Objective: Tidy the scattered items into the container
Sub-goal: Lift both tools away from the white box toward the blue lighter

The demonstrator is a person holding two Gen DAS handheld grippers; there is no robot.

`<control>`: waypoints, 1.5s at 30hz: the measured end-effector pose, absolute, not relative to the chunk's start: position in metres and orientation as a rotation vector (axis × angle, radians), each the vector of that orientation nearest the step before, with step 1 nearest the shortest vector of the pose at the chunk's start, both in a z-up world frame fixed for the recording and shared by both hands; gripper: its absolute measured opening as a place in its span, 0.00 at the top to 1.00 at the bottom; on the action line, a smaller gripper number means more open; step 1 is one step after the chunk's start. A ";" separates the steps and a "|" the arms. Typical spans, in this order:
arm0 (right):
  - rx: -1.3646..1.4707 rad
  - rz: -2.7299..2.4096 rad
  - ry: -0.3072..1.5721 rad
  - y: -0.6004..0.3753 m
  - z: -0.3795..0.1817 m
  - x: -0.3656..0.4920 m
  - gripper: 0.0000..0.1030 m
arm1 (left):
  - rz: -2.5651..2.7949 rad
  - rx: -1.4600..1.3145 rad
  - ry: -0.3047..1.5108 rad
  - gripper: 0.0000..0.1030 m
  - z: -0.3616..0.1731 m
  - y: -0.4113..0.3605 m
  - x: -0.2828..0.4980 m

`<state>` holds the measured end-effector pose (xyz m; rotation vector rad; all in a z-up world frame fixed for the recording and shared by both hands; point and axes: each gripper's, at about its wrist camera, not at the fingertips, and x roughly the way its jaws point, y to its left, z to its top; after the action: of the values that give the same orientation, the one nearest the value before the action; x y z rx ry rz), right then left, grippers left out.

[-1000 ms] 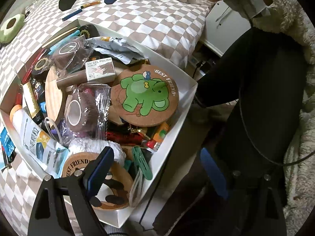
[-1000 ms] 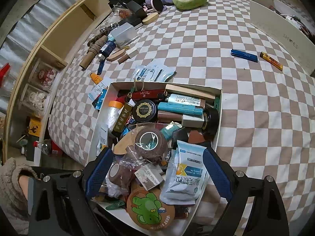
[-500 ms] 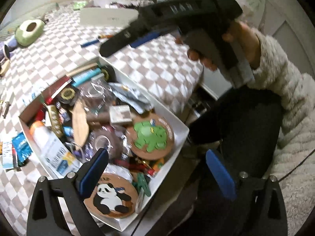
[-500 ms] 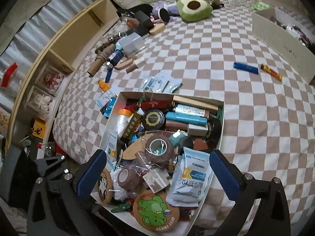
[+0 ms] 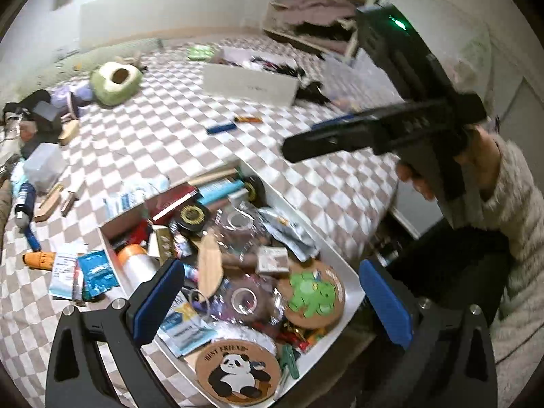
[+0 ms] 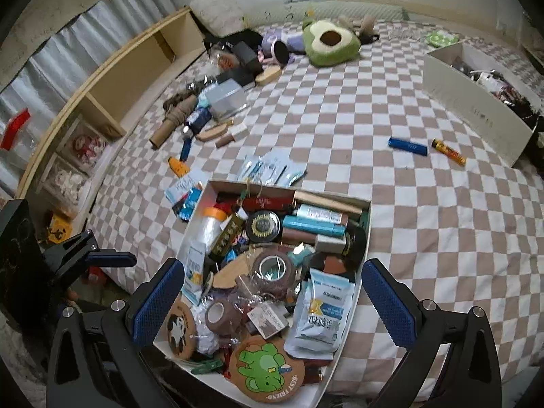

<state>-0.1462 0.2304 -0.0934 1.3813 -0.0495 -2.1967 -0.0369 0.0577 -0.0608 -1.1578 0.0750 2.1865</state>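
Both sets of jaws stand wide apart with nothing between them: the left gripper (image 5: 272, 301) hangs over the near end of the white box (image 5: 350, 273), and the right gripper (image 6: 273, 301) hangs over the same box (image 6: 363, 238) from the bed's edge. The box is crammed, sitting at the mattress corner on the checkered bedspread (image 6: 425, 238). Only the left view shows the panda coaster (image 5: 238, 369) face up at six o'clock in the box; the right view catches just its edge. The green elephant coaster (image 6: 267, 365) shows in both. Out at one o'clock in the right view lie a blue lighter (image 6: 408, 146) and an orange tube (image 6: 448, 152), side by side but apart, well clear of the box. At eleven o'clock a heap of loose items (image 6: 204, 115) trails toward the avocado plush (image 6: 329, 42). The left view alone shows the right gripper's black body and the person's hand (image 5: 418, 178) at two o'clock.
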 end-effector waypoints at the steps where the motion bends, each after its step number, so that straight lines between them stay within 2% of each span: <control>1: 1.374 -2.212 -0.038 0.231 -0.090 -0.145 0.00 | 2.207 -1.150 0.069 0.00 -0.058 0.055 -0.038; 10: 1.251 -2.343 0.053 0.234 -0.057 -0.131 0.00 | 2.406 -1.066 0.015 0.00 -0.030 0.032 -0.041; 25: 1.055 -2.469 0.043 0.240 -0.025 -0.098 0.00 | 2.580 -0.923 -0.126 0.00 0.017 -0.002 -0.035; 45: 1.010 -2.488 0.117 0.245 -0.026 -0.081 0.00 | 2.679 -0.898 -0.298 0.00 0.019 -0.051 -0.010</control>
<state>-0.0814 0.2454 -0.0261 1.0099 0.1169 -2.4880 -0.0098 -0.0508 0.0190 -0.8975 -0.2981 2.6787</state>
